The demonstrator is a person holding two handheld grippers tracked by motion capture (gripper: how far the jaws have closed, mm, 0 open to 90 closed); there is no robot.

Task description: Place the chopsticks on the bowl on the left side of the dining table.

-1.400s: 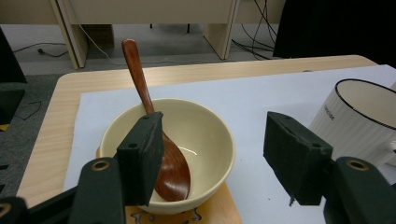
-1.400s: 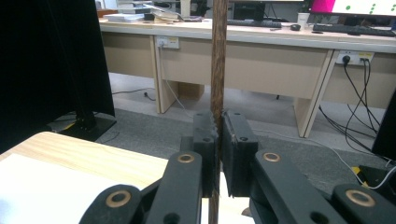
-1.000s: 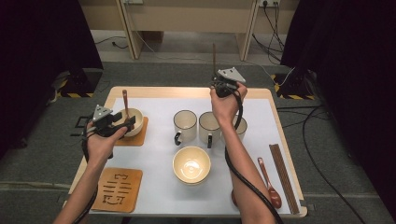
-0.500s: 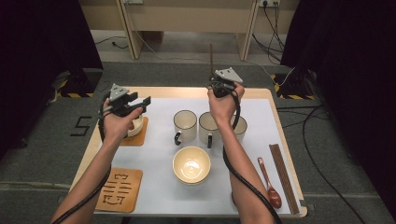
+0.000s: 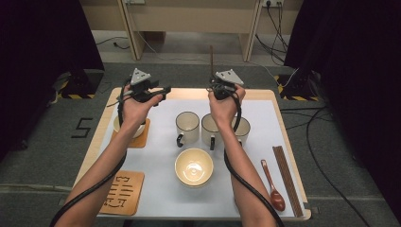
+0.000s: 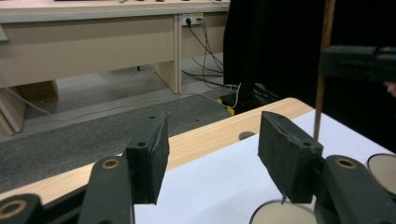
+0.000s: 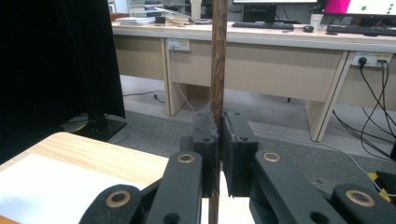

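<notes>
Two grippers are hovering over the table's [image 5: 283,142] far edge: the right gripper [image 7: 218,128] is clamping an upright wooden stick [image 7: 218,56], the left gripper [image 6: 210,140] is gaping wide, empty.

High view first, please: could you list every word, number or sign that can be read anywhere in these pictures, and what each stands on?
"5": a black figure marked on the grey floor left of the table.
Dark character-like strokes on the near wooden coaster: a pattern, not readable as words.
Monitor screens on the far desk in the right gripper view: too small and blurred to read.
</notes>
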